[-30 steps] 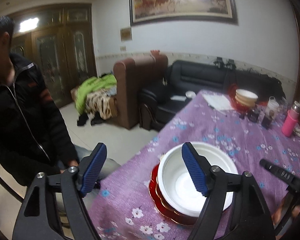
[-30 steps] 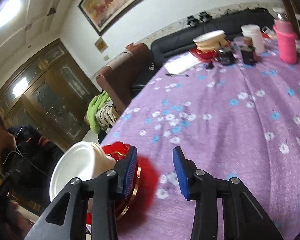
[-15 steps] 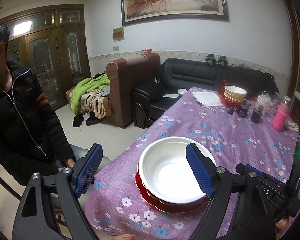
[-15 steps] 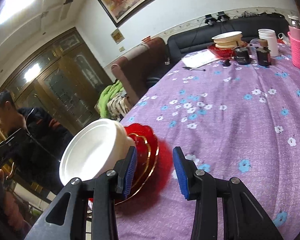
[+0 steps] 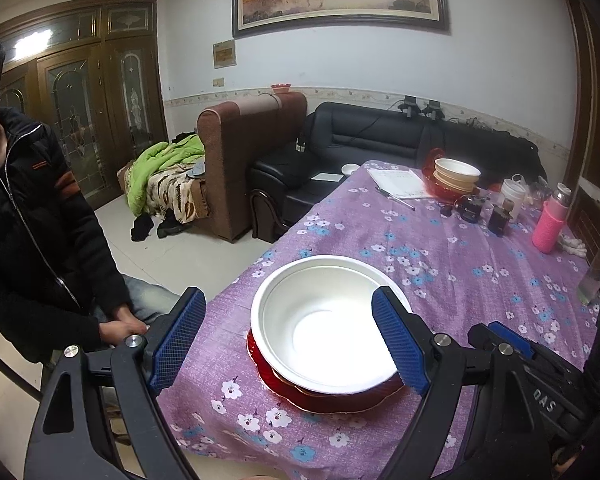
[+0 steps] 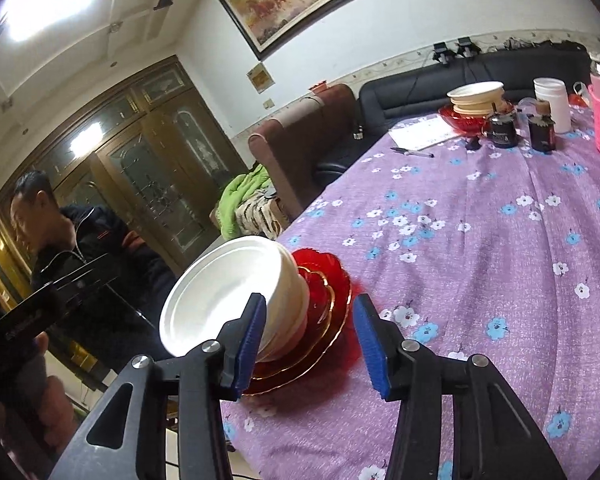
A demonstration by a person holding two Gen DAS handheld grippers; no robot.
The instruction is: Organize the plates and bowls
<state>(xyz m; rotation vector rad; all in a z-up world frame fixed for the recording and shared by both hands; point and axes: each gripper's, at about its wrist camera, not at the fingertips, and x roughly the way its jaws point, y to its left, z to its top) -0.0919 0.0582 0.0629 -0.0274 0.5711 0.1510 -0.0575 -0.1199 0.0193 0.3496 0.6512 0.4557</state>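
The left gripper [image 5: 286, 336] hangs wide open above the near corner of the table [image 5: 452, 256], holding nothing; its two blue pads frame the white bowl [image 5: 324, 324] from above, which suggests it is lined up to come down around the rim. The right gripper [image 6: 310, 340] is also open and empty, though narrower, and sits low at the side of the same stack, its left pad in front of the bowl's wall and its right pad past the edge of the red plates [image 6: 324, 312]. Whether either pad touches the dishes cannot be told. The bowl sits nested on the red, gold-edged plates, one stack close to the near left edge of the table, probably gathered so that the pieces can be handled or moved as one. The purple flowered cloth [image 6: 480, 240] under it is bare across the middle. At the far end of the table a second stack, cream bowls on a red dish [image 5: 454, 178], stands beside a sheet of paper [image 5: 398, 178], a pen, dark jars, a white tub and a pink bottle [image 5: 550, 226]; that looks like where sorted dishes are kept. A man in a dark jacket [image 5: 28, 216] sits off the near left side.
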